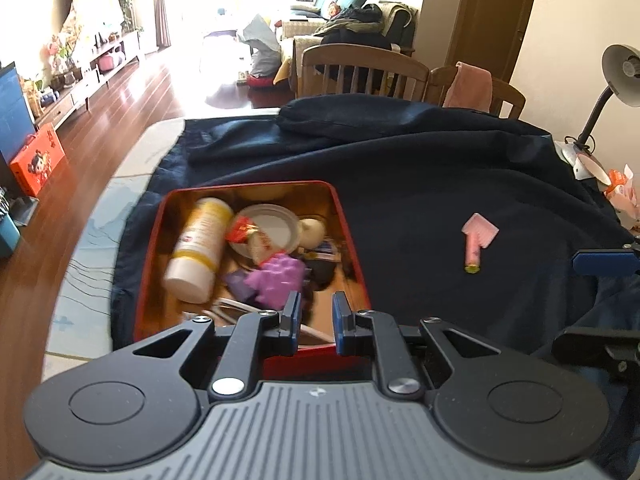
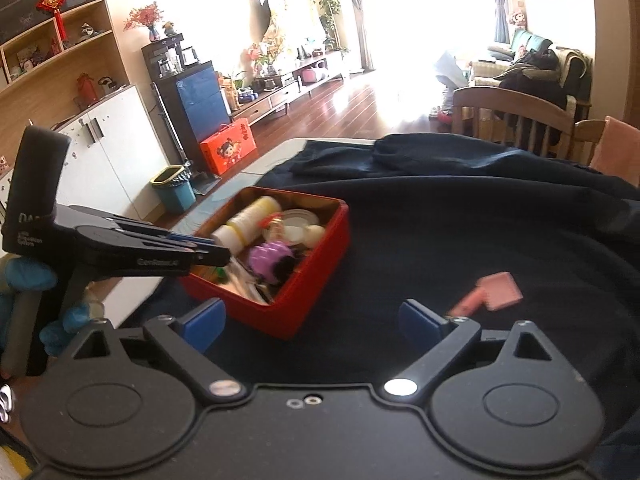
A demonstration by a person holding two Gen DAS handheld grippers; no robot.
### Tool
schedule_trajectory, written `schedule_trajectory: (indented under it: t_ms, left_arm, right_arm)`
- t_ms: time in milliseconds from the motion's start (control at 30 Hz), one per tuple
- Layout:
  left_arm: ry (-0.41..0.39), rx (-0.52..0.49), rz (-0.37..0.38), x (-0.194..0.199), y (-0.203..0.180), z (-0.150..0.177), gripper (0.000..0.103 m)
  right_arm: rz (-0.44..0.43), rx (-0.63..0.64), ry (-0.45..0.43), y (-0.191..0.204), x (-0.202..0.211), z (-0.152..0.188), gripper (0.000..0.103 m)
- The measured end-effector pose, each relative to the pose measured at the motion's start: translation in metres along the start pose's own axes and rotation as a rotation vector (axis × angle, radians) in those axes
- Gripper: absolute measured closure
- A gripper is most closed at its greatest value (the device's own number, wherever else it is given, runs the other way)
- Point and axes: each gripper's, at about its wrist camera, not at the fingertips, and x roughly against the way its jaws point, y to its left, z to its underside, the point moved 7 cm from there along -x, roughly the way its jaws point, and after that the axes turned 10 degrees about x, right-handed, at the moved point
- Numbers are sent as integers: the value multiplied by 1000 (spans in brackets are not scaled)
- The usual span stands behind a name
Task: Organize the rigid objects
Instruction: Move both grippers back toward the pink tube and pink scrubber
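A red tin box (image 1: 347, 236) (image 2: 316, 284) sits on a dark blue cloth (image 1: 420, 168). It holds a white and yellow bottle (image 1: 199, 249) (image 2: 246, 226), a purple toy (image 1: 280, 276) (image 2: 267, 258), a white lid (image 1: 272, 230) and other small items. My left gripper (image 1: 316, 312) hovers over the box's near end with a narrow empty gap between its fingers; it also shows in the right wrist view (image 2: 208, 250). A pink comb (image 1: 478, 240) (image 2: 490, 292) lies on the cloth to the right of the box. My right gripper (image 2: 310, 320) is wide open and empty, close to the comb.
Wooden chairs (image 1: 362, 70) stand behind the table. A desk lamp (image 1: 618, 80) and pink packets (image 1: 622, 190) are at the right edge. The table's left edge (image 1: 120, 200) drops to a wooden floor with a bin (image 2: 174, 188).
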Motion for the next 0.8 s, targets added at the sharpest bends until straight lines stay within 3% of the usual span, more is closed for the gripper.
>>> schedule_trajectory:
  t_ms: [100,167,233,467,800]
  left_arm:
    - [-7,-10,-11,-3,-17,4,69]
    - [-24,-19,-16,-3,-29,5,36]
    - [-56,-26,-22,-2,-41,4,29]
    - [-51,-15,30,-15,-84,1,24]
    - [-16,-19,55,-57,-127,1,22]
  right_arm:
    - [7,-5,3,-22,7,7,9]
    - [17,-5,4,-35,12,11,9]
    - [25,-10,3,-49,15,15,9]
    - [55,4,16,-95,16,23,8]
    - [94,70,79,-148,-22,31,2]
